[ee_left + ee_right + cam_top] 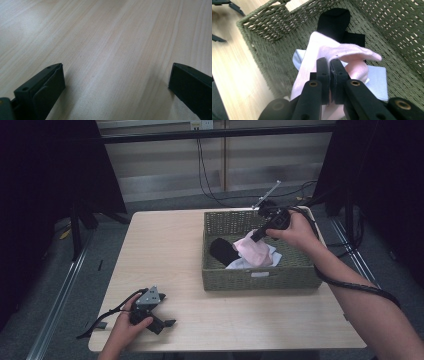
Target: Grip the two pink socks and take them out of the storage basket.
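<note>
Right gripper [329,65], jaws pinched tight on a fold of the pink sock [332,53] over the wicker basket [262,45], holds something light, limp and likely to drape, so gripping bunched fabric seems safest.

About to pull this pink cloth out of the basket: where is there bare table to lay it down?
The widest bare stretch of the table lies left of the basket, beyond the left tongs. A narrower strip runs along the basket's near side. Inside, it is crowded: the pink cloth, a black cloth and a white cloth.
</note>
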The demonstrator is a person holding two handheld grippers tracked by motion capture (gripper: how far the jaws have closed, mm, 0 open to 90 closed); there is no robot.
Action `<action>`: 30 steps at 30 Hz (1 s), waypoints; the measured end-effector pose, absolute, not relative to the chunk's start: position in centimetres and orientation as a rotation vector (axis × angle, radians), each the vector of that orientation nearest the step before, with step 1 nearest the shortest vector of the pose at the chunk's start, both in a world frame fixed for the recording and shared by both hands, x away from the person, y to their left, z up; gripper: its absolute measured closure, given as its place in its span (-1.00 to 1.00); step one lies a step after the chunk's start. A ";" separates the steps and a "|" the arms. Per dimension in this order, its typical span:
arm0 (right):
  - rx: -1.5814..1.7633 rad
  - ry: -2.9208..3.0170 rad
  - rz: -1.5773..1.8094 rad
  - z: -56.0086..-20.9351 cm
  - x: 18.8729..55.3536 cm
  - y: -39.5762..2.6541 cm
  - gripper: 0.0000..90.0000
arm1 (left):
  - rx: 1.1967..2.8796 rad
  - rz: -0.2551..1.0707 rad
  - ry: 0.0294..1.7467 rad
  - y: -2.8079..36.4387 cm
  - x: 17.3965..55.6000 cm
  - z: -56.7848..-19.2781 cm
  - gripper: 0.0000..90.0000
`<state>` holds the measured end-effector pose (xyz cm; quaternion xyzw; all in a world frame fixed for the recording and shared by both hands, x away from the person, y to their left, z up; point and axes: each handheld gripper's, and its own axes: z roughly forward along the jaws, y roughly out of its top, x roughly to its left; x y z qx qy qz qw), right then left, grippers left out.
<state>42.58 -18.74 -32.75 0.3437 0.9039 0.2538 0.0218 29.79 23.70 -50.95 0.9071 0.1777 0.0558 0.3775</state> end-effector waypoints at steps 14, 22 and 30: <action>0.997 2.830 0.817 -29.8 40.9 -20.0 0.92 | 2.319 0.143 0.455 23.7 29.8 -50.9 -1.00; 0.980 2.836 0.812 -28.2 40.3 -20.6 0.92 | 2.319 0.143 0.454 23.7 29.8 -50.9 -1.00; 0.903 2.869 0.821 -27.0 38.8 -20.1 0.92 | 2.319 0.143 0.454 23.7 29.8 -50.9 -1.00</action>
